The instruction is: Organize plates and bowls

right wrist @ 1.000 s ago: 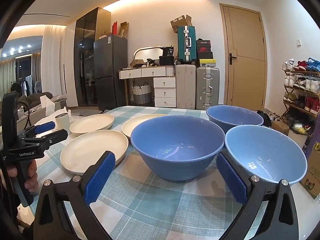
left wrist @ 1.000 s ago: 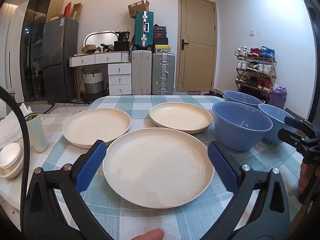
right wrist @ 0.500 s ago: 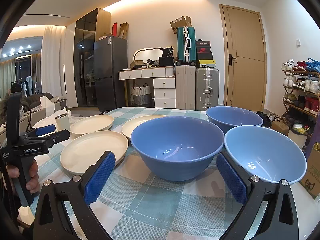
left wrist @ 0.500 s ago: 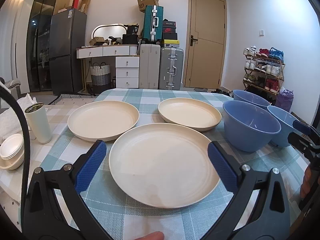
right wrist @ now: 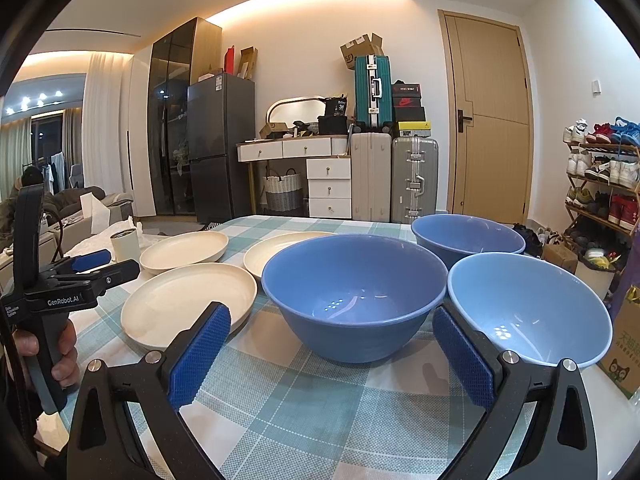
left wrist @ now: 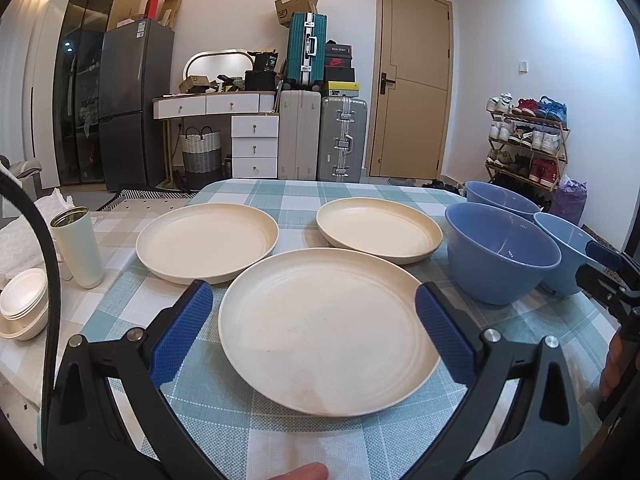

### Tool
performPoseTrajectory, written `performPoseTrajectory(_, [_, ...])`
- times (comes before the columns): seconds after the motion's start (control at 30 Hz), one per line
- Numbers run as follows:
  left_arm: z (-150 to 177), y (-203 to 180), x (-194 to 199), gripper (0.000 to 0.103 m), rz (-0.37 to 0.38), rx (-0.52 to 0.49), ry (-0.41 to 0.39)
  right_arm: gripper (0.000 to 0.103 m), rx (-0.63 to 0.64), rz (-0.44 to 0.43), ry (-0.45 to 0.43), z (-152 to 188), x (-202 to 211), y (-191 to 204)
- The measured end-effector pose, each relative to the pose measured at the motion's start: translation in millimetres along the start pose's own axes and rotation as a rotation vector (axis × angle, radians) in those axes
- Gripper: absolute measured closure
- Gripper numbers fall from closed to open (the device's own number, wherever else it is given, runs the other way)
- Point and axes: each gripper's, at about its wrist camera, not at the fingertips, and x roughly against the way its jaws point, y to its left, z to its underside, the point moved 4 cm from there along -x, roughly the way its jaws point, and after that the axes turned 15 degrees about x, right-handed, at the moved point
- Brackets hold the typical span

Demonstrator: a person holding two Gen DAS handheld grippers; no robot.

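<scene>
Three cream plates sit on the checked tablecloth [left wrist: 280, 432], all empty: the near plate [left wrist: 324, 332] in front, the left plate [left wrist: 206, 242] and the right plate [left wrist: 378, 234] behind it, set close but not stacked. Three blue bowls stand to their right, each upright and empty: the near bowl [right wrist: 354, 292], the pale bowl [right wrist: 528, 312] just beside it, and the far bowl [right wrist: 468, 238] behind.

The left gripper [left wrist: 312, 332] is spread wide, holding nothing, its blue pads either side of the near plate in view; whether they touch its rim cannot be told. The right gripper [right wrist: 332, 352] is likewise wide and empty, facing the near bowl.

At the table's left edge stand a white tumbler [left wrist: 78, 248] and small stacked white dishes [left wrist: 22, 300]. Beyond are a refrigerator [left wrist: 132, 104], a white dresser [left wrist: 248, 132], suitcases [left wrist: 342, 140], a door [left wrist: 412, 88] and a shoe rack [left wrist: 524, 140].
</scene>
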Motion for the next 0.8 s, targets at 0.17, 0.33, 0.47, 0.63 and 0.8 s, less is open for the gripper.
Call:
performPoseTrajectory(0.17, [0.1, 0.2, 0.1, 0.002, 0.001, -0.001, 0.000, 0.000, -0.001, 0.003, -0.001, -0.2, 0.7, -0.4])
performPoseTrajectory(0.33, [0.0, 0.6, -0.4, 0.002, 0.001, -0.002, -0.002, 0.000, -0.001, 0.005, -0.001, -1.5, 2.1, -1.3])
performPoseTrajectory(0.47, [0.1, 1.3, 0.5, 0.002, 0.002, -0.001, -0.002, 0.000, -0.005, 0.005, -0.001, -2.5, 3.7, -1.5])
performPoseTrajectory(0.63, [0.1, 1.1, 0.4, 0.002, 0.002, -0.002, -0.002, 0.000, -0.011, 0.009, 0.001, -3.7, 4.2, -2.3])
performPoseTrajectory(0.8, [0.4, 1.0, 0.7, 0.002, 0.001, -0.003, -0.003, 0.000, -0.015, 0.013, 0.001, -0.3, 2.0, -2.2])
